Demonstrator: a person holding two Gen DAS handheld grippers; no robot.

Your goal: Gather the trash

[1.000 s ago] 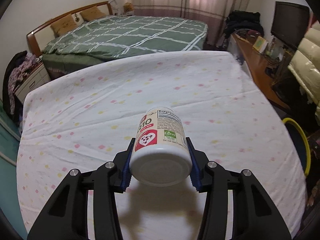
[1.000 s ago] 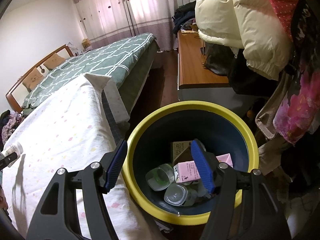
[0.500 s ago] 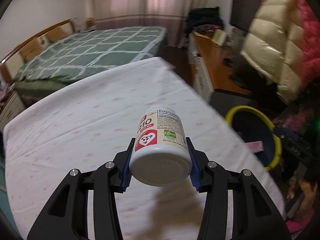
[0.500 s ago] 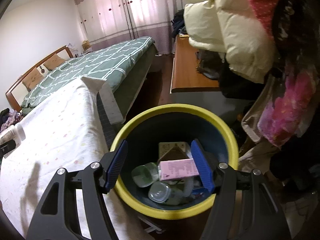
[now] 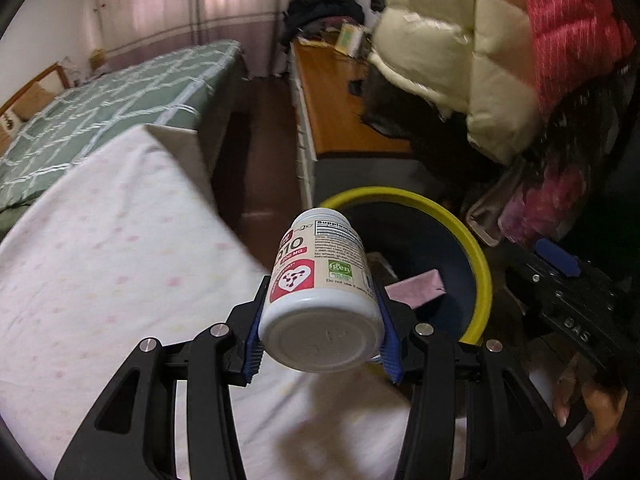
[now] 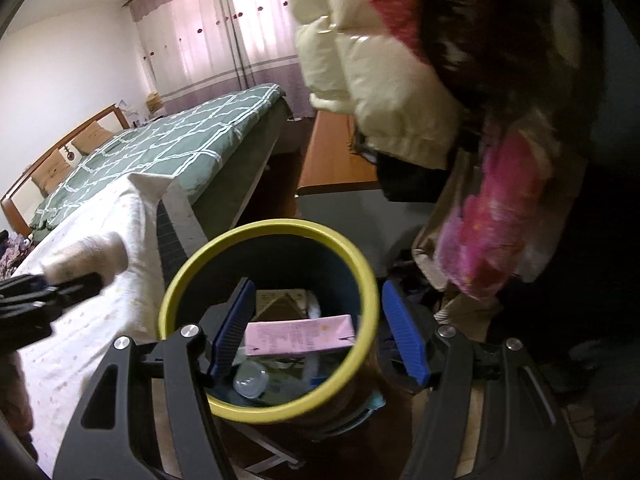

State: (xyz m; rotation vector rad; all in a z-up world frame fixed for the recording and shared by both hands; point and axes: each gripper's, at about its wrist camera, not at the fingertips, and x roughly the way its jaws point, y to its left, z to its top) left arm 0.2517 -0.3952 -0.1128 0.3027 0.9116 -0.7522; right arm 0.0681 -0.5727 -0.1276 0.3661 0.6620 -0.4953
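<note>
My left gripper (image 5: 320, 322) is shut on a white supplement bottle (image 5: 320, 292) with a red label, held over the edge of the spotted white bed. The bottle also shows blurred at the left of the right wrist view (image 6: 86, 258). Just beyond stands a dark blue trash bin with a yellow rim (image 5: 476, 256). In the right wrist view my right gripper (image 6: 320, 336) is open and empty above the bin (image 6: 180, 280), its left finger over the opening and its right finger outside the rim. Inside lie a pink carton (image 6: 298, 336), a brown box and clear cups.
A spotted white bed (image 5: 100, 280) lies left of the bin, a green quilted bed (image 6: 160, 148) behind it. A wooden desk (image 5: 344, 116) stands beyond the bin. Hanging cream and pink coats (image 6: 384, 80) crowd the right side close above the bin.
My left gripper has swung right with the bottle, from over the bed to beside the bin. My right gripper has moved closer over the bin, still open.
</note>
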